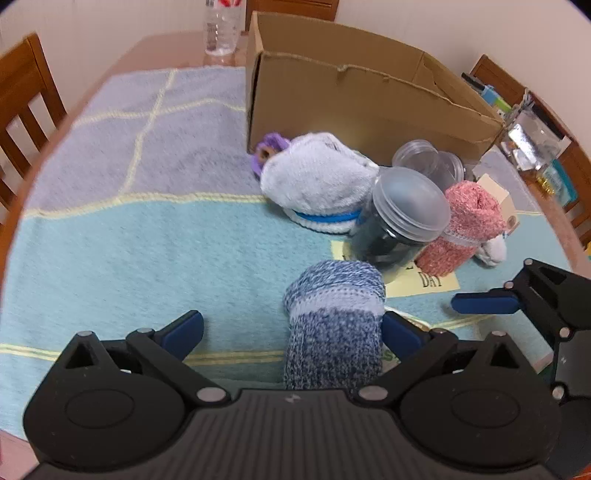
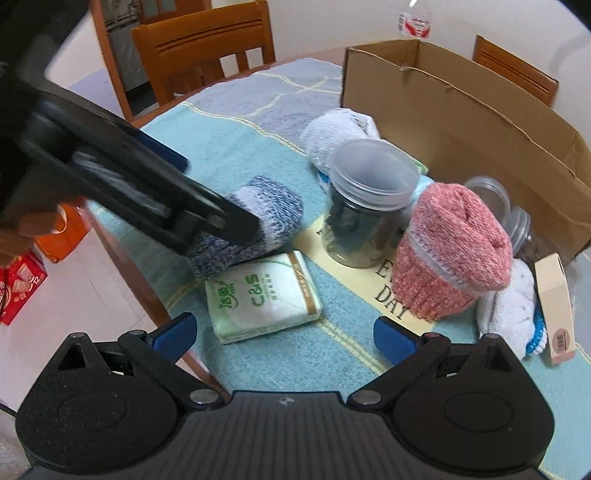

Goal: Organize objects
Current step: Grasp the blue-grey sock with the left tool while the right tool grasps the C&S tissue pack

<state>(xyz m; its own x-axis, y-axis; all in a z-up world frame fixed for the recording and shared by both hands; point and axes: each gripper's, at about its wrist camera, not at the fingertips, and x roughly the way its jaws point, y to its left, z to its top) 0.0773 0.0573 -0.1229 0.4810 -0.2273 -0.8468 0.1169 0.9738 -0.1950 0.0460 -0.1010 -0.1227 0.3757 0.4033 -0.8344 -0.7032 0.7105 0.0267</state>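
My left gripper [image 1: 291,328] is open, its fingers either side of a rolled blue-and-white sock [image 1: 334,325], which rests against the right pad. The sock also shows in the right wrist view [image 2: 258,218] under the left gripper's body. My right gripper [image 2: 282,334] is open and empty, above a pack of tissues [image 2: 264,297]; it also appears at the right edge of the left wrist view [image 1: 484,302]. A lidded jar [image 1: 400,218] [image 2: 365,199], a pink sock roll [image 1: 467,229] [image 2: 448,254] and a white sock roll [image 1: 317,181] [image 2: 338,133] lie before a cardboard box [image 1: 354,99] [image 2: 480,122].
A blue-green cloth [image 1: 147,229] covers the table. More clear jars [image 1: 432,162] stand by the box. A water bottle [image 1: 221,26] stands behind it. A small beige carton [image 2: 556,306] and another white sock [image 2: 509,310] lie at right. Wooden chairs [image 2: 203,48] surround the table.
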